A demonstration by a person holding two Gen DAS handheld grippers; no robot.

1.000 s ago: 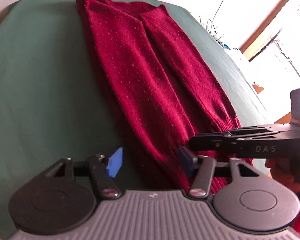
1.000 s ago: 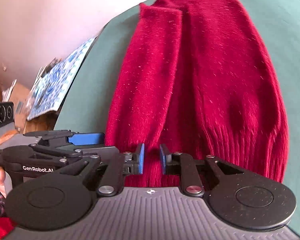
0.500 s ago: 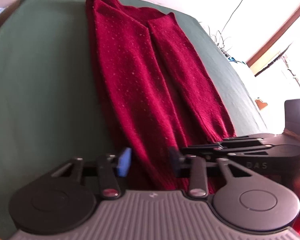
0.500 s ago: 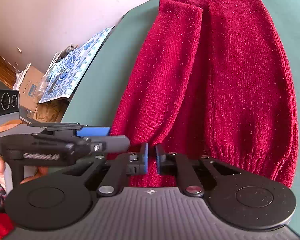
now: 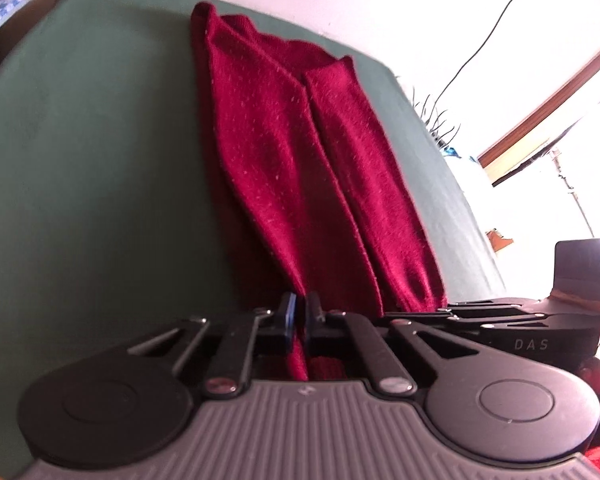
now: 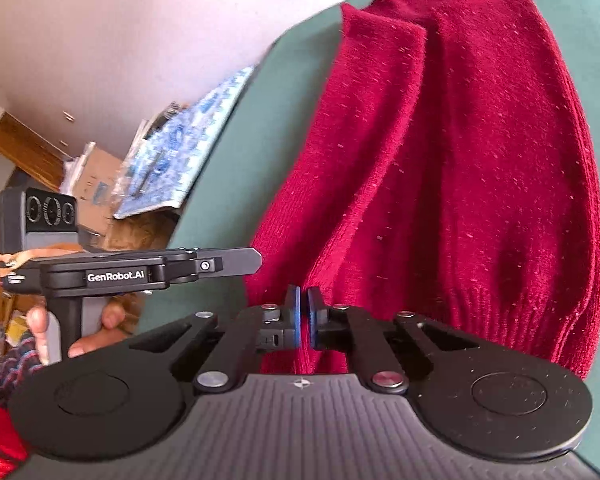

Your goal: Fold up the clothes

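A dark red knitted sweater [image 5: 300,168] lies folded lengthwise on the green table cover [image 5: 80,160], sleeves laid over the body. My left gripper [image 5: 298,304] is closing tight on the near left part of the hem, and its pads press on the cloth. In the right wrist view the sweater [image 6: 460,160] spreads away from my right gripper [image 6: 303,300], whose jaws are closing on a pinch of hem fabric near the ribbed edge. Each gripper appears side-on in the other's view, the right gripper [image 5: 452,312] and the left gripper [image 6: 240,260], close together at the hem.
The green table cover [image 6: 220,208] ends at a curved left edge. Beyond it lie a blue patterned cloth [image 6: 180,148] and cardboard boxes [image 6: 96,176]. A person's hand [image 6: 100,320] holds the left gripper's handle. A bright window [image 5: 560,128] and a cable are at the far right.
Both grippers' jaws have closed onto the sweater hem; the left went from wide open to shut. The left gripper has lifted slightly, drawing the near hem up with it.
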